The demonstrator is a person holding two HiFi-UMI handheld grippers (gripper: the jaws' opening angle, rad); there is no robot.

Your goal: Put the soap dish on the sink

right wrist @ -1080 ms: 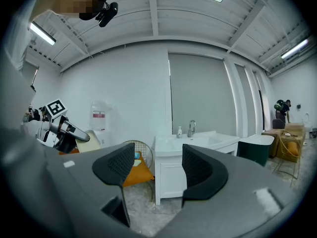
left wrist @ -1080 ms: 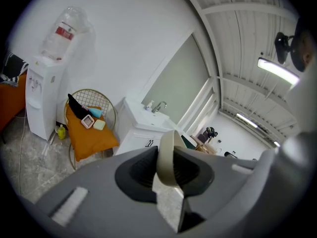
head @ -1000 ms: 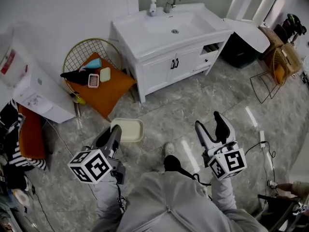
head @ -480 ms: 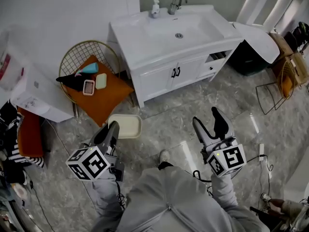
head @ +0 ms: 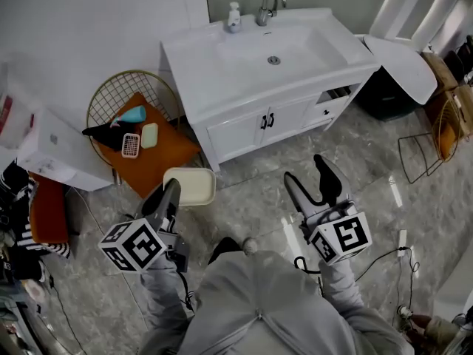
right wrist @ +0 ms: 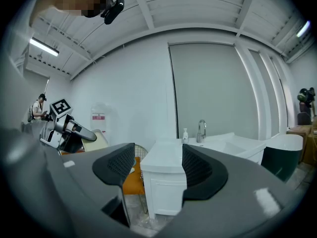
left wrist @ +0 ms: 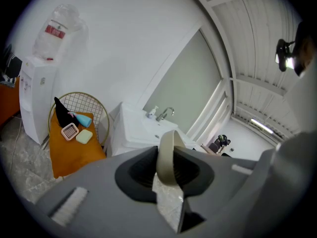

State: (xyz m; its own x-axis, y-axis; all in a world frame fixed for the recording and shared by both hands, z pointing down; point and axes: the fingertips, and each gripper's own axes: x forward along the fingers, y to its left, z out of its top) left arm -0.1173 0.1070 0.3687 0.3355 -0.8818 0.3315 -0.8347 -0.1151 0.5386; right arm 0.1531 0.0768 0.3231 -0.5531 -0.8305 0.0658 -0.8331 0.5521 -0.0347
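A cream soap dish (head: pixel 190 186) hangs over the grey floor, clamped at its near edge by my left gripper (head: pixel 172 191), which is shut on it. In the left gripper view the soap dish (left wrist: pixel 169 155) stands edge-on between the dark jaws. The white sink (head: pixel 260 56) with its faucet (head: pixel 269 3) and a soap bottle (head: pixel 233 15) stands ahead, a little to the right. My right gripper (head: pixel 308 172) is open and holds nothing; its view looks level at the sink cabinet (right wrist: pixel 166 182), with the left gripper and soap dish (right wrist: pixel 97 139) at the left.
A round wire chair (head: pixel 130 117) with an orange cushion holds a pink grid item, a pale green soap and a blue item, left of the sink. A water dispenser (head: pixel 46 146) stands at the far left. A black bin (head: pixel 388 95) and a wire rack (head: pixel 434 143) sit to the right.
Both grippers have moved forward toward the sink, the left one still carrying the soap dish. The sink and chair now sit lower in the head view.
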